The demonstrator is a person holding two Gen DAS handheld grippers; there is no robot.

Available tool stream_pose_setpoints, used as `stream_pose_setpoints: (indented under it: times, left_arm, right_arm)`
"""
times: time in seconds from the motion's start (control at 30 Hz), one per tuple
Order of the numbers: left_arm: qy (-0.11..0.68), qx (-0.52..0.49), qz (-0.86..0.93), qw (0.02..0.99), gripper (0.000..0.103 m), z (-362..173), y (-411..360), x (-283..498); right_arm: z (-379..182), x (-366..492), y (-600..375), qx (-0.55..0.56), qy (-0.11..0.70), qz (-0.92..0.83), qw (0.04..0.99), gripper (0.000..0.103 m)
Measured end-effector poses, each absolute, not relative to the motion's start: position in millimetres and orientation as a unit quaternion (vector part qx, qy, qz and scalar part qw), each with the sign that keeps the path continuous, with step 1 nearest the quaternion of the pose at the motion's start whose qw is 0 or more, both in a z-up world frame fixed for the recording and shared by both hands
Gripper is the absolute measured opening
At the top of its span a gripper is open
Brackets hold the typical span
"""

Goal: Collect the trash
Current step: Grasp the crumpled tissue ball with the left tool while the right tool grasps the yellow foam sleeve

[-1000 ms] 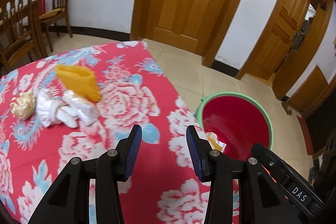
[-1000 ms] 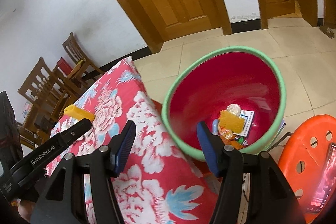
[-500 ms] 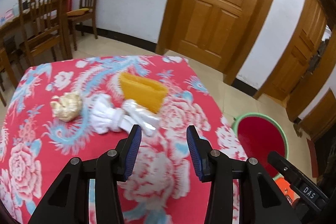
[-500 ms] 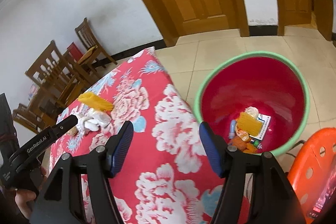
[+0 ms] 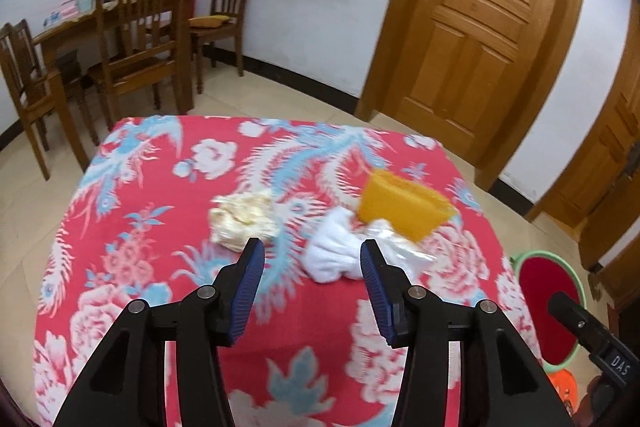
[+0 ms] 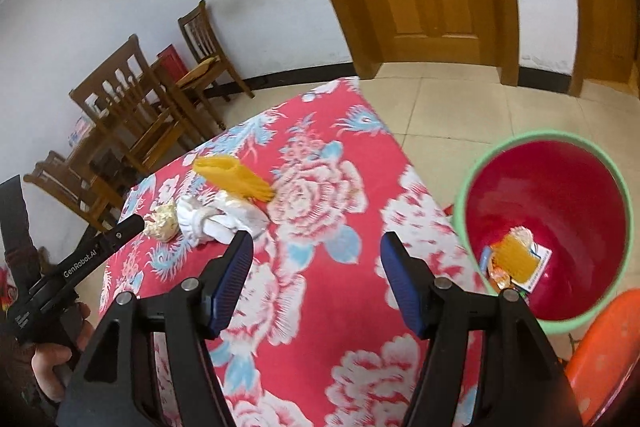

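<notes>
Room: white walls, beige tiled floor (image 5: 280, 95), black skirting.
Panelled wooden door (image 5: 476, 27) on far wall; dark wooden chairs (image 5: 148, 39) around a wooden dining table (image 5: 68, 31) at left.

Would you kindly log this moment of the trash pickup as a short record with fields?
surface: table under a red flowered cloth
trash on table: yellow sponge, white wad, cream paper ball, bunched together
bin: red, green-rimmed bucket on the floor beside the table, with some trash in it
left tongs: opening, nothing between them
right tongs: opening, nothing between them
</notes>
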State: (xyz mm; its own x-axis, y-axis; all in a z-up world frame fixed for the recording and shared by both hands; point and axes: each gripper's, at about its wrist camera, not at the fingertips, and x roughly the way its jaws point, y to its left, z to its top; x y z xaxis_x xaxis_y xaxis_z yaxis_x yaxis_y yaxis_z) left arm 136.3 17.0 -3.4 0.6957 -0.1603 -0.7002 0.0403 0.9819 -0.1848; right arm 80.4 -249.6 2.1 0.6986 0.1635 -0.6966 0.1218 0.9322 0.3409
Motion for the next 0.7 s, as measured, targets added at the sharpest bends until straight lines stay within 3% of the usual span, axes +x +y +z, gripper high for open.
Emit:
stream_pose_setpoints:
  times: [0.27,0.7]
  left_arm:
    - [0.391,-0.080,-0.021,0.917,0.059,-12.9,43.3,159.9]
    - [0.419,-0.106,0.002,0.902,0.059,-52.1,57.6,194.2]
  right_arm:
    - [5.7,112.1,-219.2,0.153,0.395,0.040,0.905,0.073]
    - [-11.6,171.1,-179.4,0.109,0.417,0.072,0.900,0.075]
